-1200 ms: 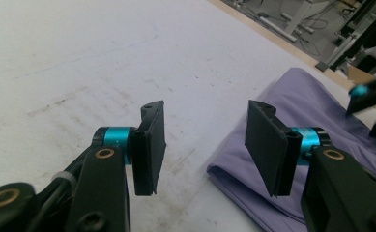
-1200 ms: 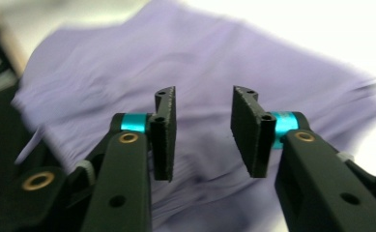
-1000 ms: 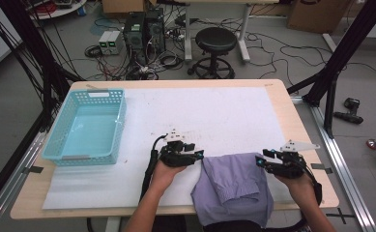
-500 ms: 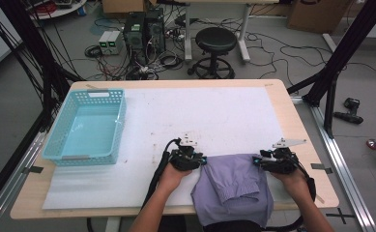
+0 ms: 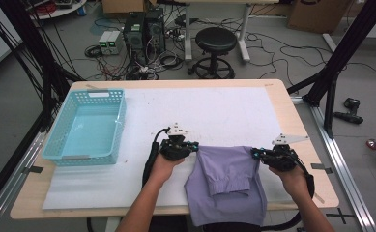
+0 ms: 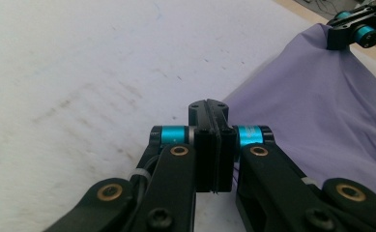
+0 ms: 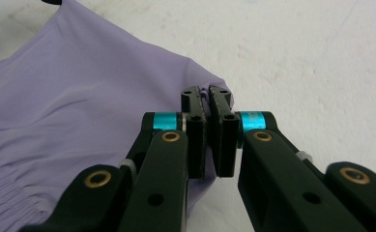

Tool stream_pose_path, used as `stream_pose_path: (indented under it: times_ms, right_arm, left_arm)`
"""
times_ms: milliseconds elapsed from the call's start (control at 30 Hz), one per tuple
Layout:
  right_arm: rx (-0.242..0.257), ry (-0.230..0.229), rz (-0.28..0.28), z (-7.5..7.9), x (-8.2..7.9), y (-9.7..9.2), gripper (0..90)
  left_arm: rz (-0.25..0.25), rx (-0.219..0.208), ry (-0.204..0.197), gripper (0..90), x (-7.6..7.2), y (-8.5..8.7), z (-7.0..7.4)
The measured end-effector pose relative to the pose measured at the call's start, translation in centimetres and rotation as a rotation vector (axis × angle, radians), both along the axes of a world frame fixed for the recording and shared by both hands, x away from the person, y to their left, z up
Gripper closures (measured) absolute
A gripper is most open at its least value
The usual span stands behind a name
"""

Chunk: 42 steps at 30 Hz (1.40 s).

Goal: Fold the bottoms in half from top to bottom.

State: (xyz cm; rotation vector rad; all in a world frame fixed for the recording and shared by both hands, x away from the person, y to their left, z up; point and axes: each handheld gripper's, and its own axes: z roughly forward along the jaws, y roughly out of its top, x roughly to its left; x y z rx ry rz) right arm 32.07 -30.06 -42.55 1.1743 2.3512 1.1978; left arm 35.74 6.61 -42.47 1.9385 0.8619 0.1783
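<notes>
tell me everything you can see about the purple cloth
The purple cloth is a soft, thin lilac garment with a gathered, ribbed band. It lies folded at the table's near edge on the white mat, its lower part hanging over the edge. The left gripper and right gripper each pinch a far corner; both have just closed, the fabric drawn taut between them.

Garment (image 5: pixel 226 186) at table's (image 5: pixel 282 99) near edge, basket (image 5: pixel 86 128) far left

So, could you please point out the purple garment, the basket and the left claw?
Garment (image 5: pixel 226 186): high view, its folded middle.
Basket (image 5: pixel 120 118): high view, its right rim.
Left claw (image 6: pixel 209 112): left gripper view, its closed tips.
</notes>
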Motion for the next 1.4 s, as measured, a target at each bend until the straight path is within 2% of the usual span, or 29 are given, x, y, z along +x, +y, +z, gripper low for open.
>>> stream_pose_path:
  times_ms: [33, 167, 300, 333, 400, 500, 667, 700, 767, 867, 967, 1033, 1067, 1133, 1167, 1200, 1267, 1400]
  right_arm:
    - [0.004, -0.004, 0.0, 0.1, 0.2, 0.2, 86.4]
    - [0.012, -0.026, -0.01, 0.7, 1.0, 1.0, 86.4]
    - [-0.004, -0.042, -0.03, 1.1, 2.4, 1.7, 86.4]
    - [-0.009, -0.039, -0.035, 1.2, 2.9, 1.8, 86.4]
    - [-0.028, -0.037, -0.056, 1.3, 3.7, 1.8, 86.4]
    - [-0.033, -0.023, -0.079, 1.2, 4.8, 1.7, 86.4]
    - [-0.07, 0.026, -0.098, 0.2, 6.2, 1.7, 86.3]
    - [-0.066, 0.026, -0.099, 0.1, 6.3, 1.7, 86.3]
    - [-0.071, 0.02, -0.095, 0.1, 6.3, 1.7, 86.2]
    - [-0.064, 0.019, -0.09, 0.2, 6.2, 1.6, 86.1]
    - [-0.062, 0.021, -0.089, 0.2, 6.1, 1.6, 85.9]
    - [-0.067, 0.024, -0.089, 0.2, 6.1, 1.7, 85.7]
    - [-0.068, 0.026, -0.09, 0.2, 6.1, 1.7, 85.7]
    - [-0.069, 0.026, -0.091, 0.1, 6.2, 1.6, 85.6]
    - [-0.068, 0.028, -0.092, 0.0, 6.2, 1.6, 85.6]
    - [-0.069, 0.026, -0.09, 0.0, 6.2, 1.6, 85.6]
    - [-0.066, 0.028, -0.093, 0.0, 6.3, 1.6, 85.7]
    - [-0.05, 0.022, -0.111, 0.0, 6.8, 1.7, 85.9]
  left_arm:
    - [0.005, -0.019, -0.002, 89.6, 0.2, 0.3, 0.3]
    - [0.013, -0.02, -0.02, 89.5, 1.2, 1.0, 1.2]
    - [0.025, -0.025, -0.034, 89.6, 2.5, 1.3, 2.0]
    - [0.036, -0.023, -0.041, 89.8, 2.9, 1.4, 2.1]
    - [0.074, -0.05, -0.051, 90.0, 3.7, 2.0, 2.3]
    - [0.104, -0.058, -0.042, 90.0, 4.5, 2.7, 2.3]
    - [0.084, -0.043, -0.017, 89.6, 4.7, 1.8, 1.6]
    - [0.083, -0.056, -0.001, 85.7, 4.8, 1.4, 1.3]
    - [0.074, -0.067, 0.043, 70.6, 5.1, 0.6, 0.7]
    - [0.074, -0.047, 0.074, 54.1, 5.4, -0.6, -0.3]
    - [0.08, -0.011, 0.095, 49.7, 5.8, -1.6, -1.4]
    - [0.066, 0.02, 0.105, 50.2, 5.8, -2.1, -1.9]
    - [0.054, 0.049, 0.101, 53.2, 5.8, -2.5, -2.1]
    - [0.028, 0.124, 0.096, 65.9, 5.4, -3.2, -2.8]
    - [0.028, 0.149, 0.049, 79.0, 5.0, -3.4, -3.0]
    - [0.037, 0.133, 0.064, 87.2, 5.1, -3.4, -3.0]
    - [0.041, 0.127, 0.055, 87.9, 5.3, -3.1, -2.9]
    - [0.064, 0.054, 0.014, 88.1, 6.0, -2.3, -2.1]
